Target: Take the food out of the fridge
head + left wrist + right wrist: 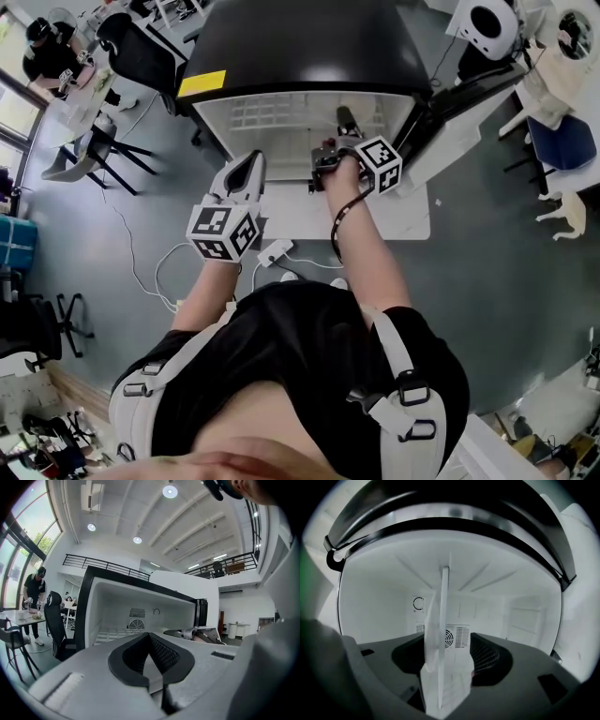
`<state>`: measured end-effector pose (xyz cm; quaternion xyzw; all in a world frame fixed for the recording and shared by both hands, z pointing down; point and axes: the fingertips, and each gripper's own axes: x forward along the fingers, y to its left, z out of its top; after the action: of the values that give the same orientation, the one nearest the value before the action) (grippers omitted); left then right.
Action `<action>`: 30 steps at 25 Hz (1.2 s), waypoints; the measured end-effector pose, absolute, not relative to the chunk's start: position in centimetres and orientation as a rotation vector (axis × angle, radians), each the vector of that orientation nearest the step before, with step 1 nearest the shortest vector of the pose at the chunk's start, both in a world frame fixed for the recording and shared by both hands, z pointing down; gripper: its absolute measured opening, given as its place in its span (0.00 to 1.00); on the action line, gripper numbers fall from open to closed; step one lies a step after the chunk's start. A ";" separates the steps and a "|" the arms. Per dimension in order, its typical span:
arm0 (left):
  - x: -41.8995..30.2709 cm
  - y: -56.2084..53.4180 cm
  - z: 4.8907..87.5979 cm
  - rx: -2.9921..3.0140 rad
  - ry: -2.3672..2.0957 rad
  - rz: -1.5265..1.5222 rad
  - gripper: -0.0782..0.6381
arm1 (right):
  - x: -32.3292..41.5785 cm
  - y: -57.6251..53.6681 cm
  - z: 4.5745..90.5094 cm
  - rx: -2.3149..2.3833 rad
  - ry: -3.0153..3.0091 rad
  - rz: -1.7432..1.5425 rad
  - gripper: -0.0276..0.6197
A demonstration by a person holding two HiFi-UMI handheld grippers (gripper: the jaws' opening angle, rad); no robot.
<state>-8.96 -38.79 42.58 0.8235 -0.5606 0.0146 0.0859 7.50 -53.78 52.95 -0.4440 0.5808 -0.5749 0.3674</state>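
A small fridge point(300, 56) with a black top stands open, its white inside point(281, 117) facing me. My right gripper point(339, 131) reaches into the opening. In the right gripper view its jaws point(451, 663) stand wide apart, and a thin white translucent thing point(440, 667) stands upright between them, clear of the pads. I cannot tell what it is. The back wall with its fan vent point(457, 637) lies behind. My left gripper point(246, 167) hangs outside, left of the opening, its jaws point(151, 656) shut on nothing. From there the fridge point(117, 602) and right gripper point(197, 633) show.
The fridge door point(412, 202) swings open to the right. A power strip point(275, 251) with cables lies on the grey floor in front. Black chairs point(112, 150) and a table with a person point(47, 56) stand at the left. White furniture point(525, 56) fills the upper right.
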 end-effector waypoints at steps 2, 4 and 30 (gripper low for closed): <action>-8.8 -38.7 42.8 2.453 -1.660 0.044 0.11 | 7.5 -53.2 52.8 -1.130 1.512 -1.488 0.42; -8.5 -38.7 43.0 2.457 -1.642 0.042 0.11 | 7.4 -52.6 52.7 -1.099 1.518 -1.510 0.39; -4.5 -37.3 42.9 2.503 -1.525 0.006 0.11 | 9.9 -44.9 49.2 -0.906 1.628 -1.523 0.09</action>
<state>-4.53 -37.34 42.88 0.8493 -0.5174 0.0021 0.1051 9.94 -44.85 49.23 -0.3512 0.6314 -0.5905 0.3596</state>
